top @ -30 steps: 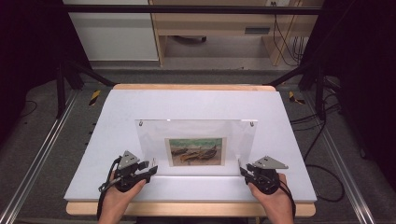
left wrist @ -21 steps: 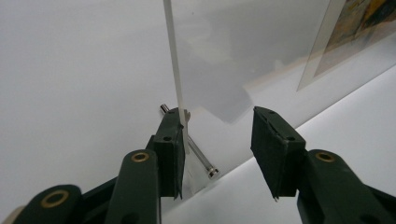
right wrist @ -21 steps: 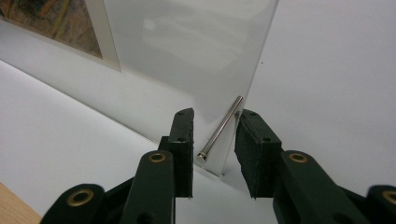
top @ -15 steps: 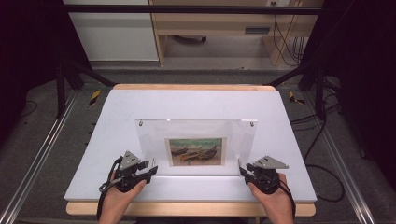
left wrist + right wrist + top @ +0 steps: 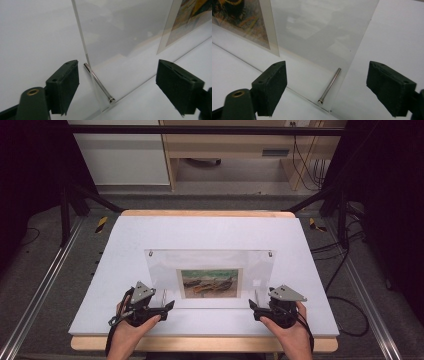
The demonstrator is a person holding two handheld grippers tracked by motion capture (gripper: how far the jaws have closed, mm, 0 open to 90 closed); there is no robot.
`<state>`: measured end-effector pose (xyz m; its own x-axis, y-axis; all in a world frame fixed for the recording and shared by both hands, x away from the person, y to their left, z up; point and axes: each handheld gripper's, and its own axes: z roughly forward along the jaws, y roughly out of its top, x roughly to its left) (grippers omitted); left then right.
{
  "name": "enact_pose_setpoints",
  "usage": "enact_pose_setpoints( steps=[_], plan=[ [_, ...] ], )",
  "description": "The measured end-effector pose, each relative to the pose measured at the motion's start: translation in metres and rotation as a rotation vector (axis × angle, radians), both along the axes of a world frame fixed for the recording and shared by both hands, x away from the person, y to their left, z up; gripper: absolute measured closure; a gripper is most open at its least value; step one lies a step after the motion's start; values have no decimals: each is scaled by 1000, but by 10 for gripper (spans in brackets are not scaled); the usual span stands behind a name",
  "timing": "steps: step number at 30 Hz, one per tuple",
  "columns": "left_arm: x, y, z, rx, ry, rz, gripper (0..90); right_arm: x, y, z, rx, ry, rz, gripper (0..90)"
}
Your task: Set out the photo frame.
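A clear acrylic picture frame stands on the white table, holding a small painted picture of boats. Metal pins sit at its corners. My left gripper is at the frame's near left corner, open; in the left gripper view its jaws stand on either side of a silver pin and the panel's edge without touching them. My right gripper is at the near right corner, also open, with the other lower pin between its jaws.
Bare white tabletop surrounds the frame, with a wooden edge at the front. Metal rails run along both sides of the table. Two upper pins mark the frame's top corners. Cables lie on the floor at the right.
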<state>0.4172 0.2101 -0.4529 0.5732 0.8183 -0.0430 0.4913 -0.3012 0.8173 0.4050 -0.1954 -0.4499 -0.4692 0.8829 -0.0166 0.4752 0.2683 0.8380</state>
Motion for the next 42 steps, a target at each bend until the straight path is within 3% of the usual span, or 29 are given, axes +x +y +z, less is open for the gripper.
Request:
enact_pose_setpoints(
  steps=[5,12,18,31,42],
  plan=[
    [-1,2,3,-13,-23,-13,69,-1,1,3,0,-37,1,102],
    [-10,7,7,-27,-38,-26,62,-10,0,10,5,-82,17,71],
    [-18,24,14,-29,-73,-27,60,-20,-8,14,1,-100,-6,73],
    [-17,65,20,-28,-110,91,63,-36,-40,15,12,-114,-91,107],
    [-12,86,21,27,-139,160,68,-35,-57,11,-16,-92,-193,112]
  ],
)
